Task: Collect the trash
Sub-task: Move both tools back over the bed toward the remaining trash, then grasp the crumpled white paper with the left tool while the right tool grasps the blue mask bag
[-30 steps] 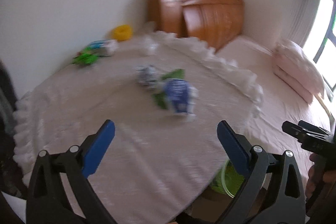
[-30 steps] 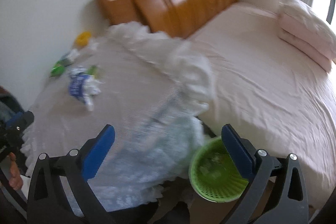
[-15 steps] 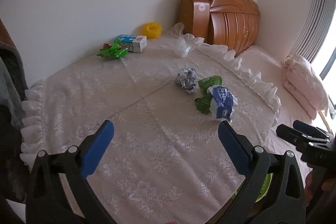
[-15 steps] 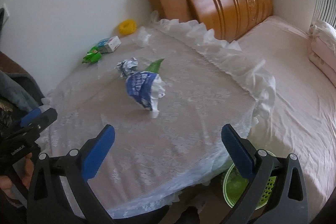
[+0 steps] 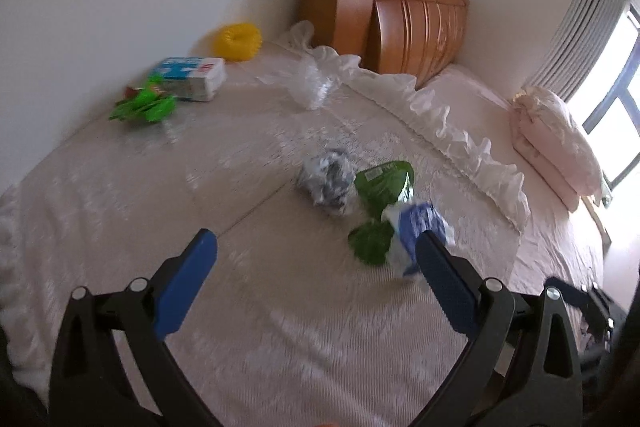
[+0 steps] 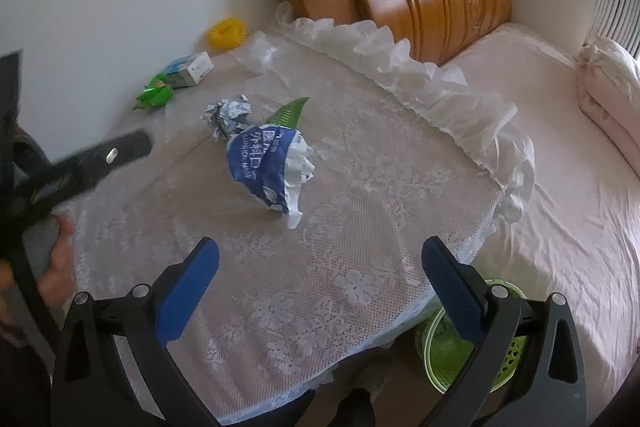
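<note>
Right gripper (image 6: 320, 261): jaws spread wide and empty, poised above the lace-covered table (image 6: 360, 299), with the blue-and-white wrapper (image 6: 268, 167) just ahead of them.
Left gripper (image 5: 316, 253): also wide and empty; its right finger overlaps the wrapper in its own view, and whether they touch cannot be told.
Trash: the wrapper lies mid-table, touching a crumpled foil ball (image 6: 228, 115) and a green packet (image 6: 290, 111); a clear plastic bag (image 6: 260, 57) sits farther back.
Bin: a green basket (image 6: 472, 343) stands on the floor under the table's near edge.
Risk, clutter: closing on the wrapper could nudge the foil ball or packet away.
Risk, cloth: low fingers may snag the lace and drag everything.
Risk, collision: both grippers aim at one pile.
</note>
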Action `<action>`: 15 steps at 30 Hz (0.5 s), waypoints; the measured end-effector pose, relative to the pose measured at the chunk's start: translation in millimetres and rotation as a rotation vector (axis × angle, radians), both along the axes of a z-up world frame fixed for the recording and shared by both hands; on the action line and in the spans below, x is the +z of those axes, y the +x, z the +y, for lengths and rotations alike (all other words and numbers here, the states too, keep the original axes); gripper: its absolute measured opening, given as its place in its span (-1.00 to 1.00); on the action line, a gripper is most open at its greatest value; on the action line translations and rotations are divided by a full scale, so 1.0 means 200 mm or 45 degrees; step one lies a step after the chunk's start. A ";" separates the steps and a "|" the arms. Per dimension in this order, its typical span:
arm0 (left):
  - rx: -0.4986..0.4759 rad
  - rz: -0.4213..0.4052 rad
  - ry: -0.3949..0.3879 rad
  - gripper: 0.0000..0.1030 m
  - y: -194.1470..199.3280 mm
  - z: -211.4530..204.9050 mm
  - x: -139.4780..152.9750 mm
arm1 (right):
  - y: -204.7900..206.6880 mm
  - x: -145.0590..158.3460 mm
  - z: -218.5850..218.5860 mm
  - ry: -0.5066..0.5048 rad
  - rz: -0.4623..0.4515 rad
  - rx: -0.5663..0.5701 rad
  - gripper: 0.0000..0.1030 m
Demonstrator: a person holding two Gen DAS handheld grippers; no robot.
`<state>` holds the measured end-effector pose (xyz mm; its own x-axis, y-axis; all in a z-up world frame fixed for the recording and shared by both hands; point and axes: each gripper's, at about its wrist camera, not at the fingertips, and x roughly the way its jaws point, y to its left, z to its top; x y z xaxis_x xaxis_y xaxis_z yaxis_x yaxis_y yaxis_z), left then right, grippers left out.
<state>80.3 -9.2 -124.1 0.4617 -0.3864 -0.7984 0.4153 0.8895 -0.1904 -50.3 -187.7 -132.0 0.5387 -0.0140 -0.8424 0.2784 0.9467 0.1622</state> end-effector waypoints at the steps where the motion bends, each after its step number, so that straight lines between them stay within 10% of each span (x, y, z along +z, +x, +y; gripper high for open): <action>1: -0.013 0.015 0.000 0.85 0.06 -0.04 -0.03 | 0.00 -0.01 -0.01 0.002 0.009 -0.015 0.95; 15: -0.008 0.158 0.022 0.85 0.38 -0.28 -0.26 | 0.02 -0.16 -0.08 0.053 0.104 -0.110 0.95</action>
